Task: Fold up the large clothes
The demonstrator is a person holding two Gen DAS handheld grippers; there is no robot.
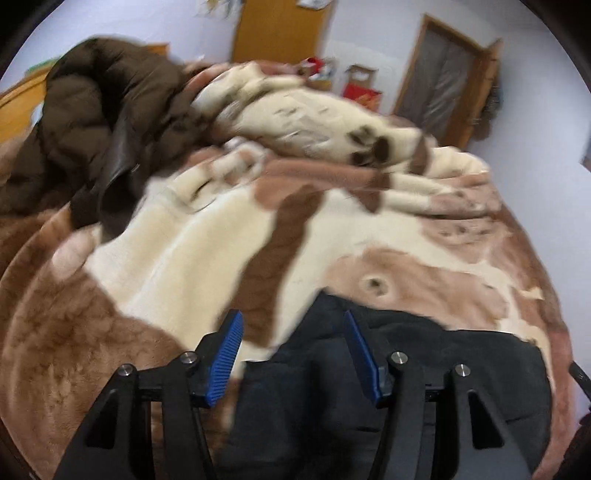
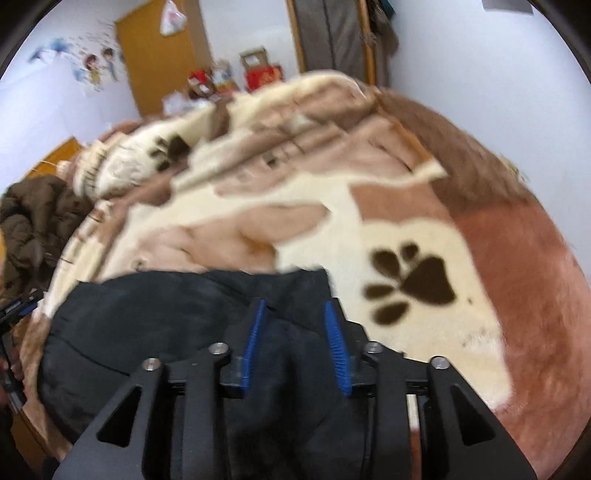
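My left claw [image 1: 293, 321] stands open above the near part of the bed, its blue pads [image 1: 226, 360] well apart and pressing on nothing. Below it lies the black jacket [image 1: 424, 373], spread on the brown-and-cream blanket [image 1: 207, 251]; one pad hangs over the jacket's left edge, the other over its dark cloth.

My right claw [image 2: 295, 312] is open too, more narrowly. Black cloth shows between its pads [image 2: 334, 343], but they stand clear of it, so I have hold of nothing. In this view the jacket [image 2: 147, 317] lies flat across the blanket [image 2: 402, 221], its far edge straight and its right corner just ahead of the claw, near a dark paw print [image 2: 413, 282] in the blanket's pattern. At the left edge of this view a bit of my other claw [image 2: 16, 306] shows.

Farther up the bed a second blanket [image 1: 314, 122] is bunched in a heap, and a brown padded coat [image 1: 103, 122] is piled beside it on the left (both pictures are blurred, so finer detail is lost). Behind the bed stand white walls, a yellow door [image 1: 280, 29] and some red boxes [image 2: 264, 75].
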